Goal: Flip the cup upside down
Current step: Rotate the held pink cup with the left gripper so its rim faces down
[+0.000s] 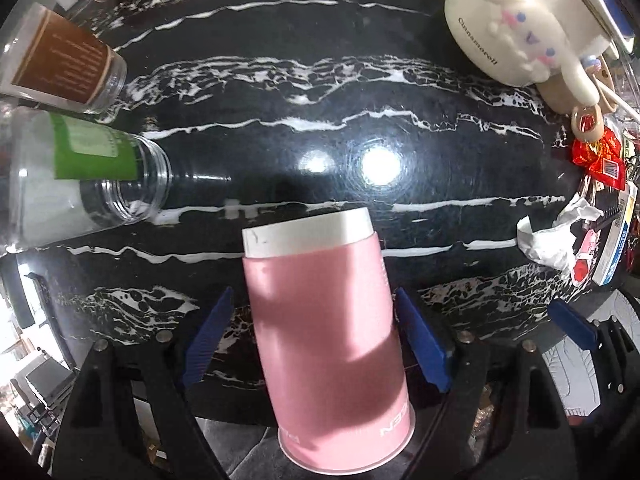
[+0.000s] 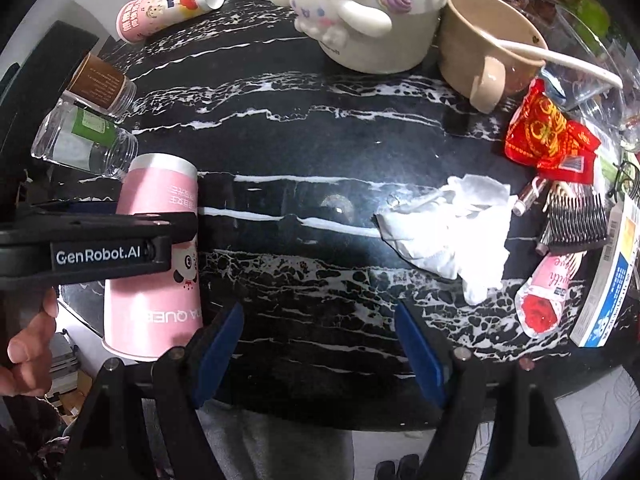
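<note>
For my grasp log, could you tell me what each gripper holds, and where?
The left gripper grips the pink cup around its mid-body, white base end pointing away. The right gripper is open and holds nothing.

Two claws are in view: the left claw [image 1: 316,344] and the right claw [image 2: 320,344]. There is one pink paper cup [image 1: 324,340], and one pink printed tube [image 2: 168,6] lying on its side. Two clear plastic jars lie on the worktop [image 2: 304,128]: one with a brown label [image 2: 100,84] and one with a green label [image 2: 86,140]. One white character mug [image 2: 368,16] and one beige cup [image 2: 486,52] stand at the far side, with one white spoon [image 2: 560,60] in the beige cup. There is one crumpled tissue [image 2: 448,228], one red wrapper [image 2: 548,136], one black comb [image 2: 576,220] and one pink sachet [image 2: 548,292].
</note>
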Motion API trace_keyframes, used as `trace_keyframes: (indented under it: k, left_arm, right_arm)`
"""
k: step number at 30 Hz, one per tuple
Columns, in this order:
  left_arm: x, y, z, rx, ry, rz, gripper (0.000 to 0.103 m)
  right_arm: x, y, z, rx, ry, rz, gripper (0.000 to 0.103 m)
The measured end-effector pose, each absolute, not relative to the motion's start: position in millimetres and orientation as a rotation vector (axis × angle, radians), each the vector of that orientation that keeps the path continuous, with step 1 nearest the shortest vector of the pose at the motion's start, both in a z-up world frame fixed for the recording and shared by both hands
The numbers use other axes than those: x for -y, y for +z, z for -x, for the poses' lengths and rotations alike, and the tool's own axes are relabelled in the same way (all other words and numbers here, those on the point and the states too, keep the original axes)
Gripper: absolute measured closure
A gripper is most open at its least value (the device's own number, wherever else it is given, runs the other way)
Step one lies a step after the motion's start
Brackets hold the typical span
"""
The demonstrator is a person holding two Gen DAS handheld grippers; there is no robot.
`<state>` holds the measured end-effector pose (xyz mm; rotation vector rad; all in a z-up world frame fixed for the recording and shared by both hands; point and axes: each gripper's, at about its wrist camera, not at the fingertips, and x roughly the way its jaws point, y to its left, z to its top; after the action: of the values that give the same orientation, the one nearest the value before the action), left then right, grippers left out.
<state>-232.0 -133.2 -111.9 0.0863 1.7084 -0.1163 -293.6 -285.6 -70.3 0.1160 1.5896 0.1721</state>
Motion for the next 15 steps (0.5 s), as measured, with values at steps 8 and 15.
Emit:
trace_keyframes:
  k: [8,15]
  left_arm:
    - [136,-120,230,-1.708,-0.117,-0.074,0.033]
    - [130,-109,241,-1.7,-0.137,-0.063,0.034]
  right_arm:
    - [292,-72,298,-1.592,0.158,-0.138,0.025]
    - [294,-71,300,-1.591,0.166,-0.139,0.025]
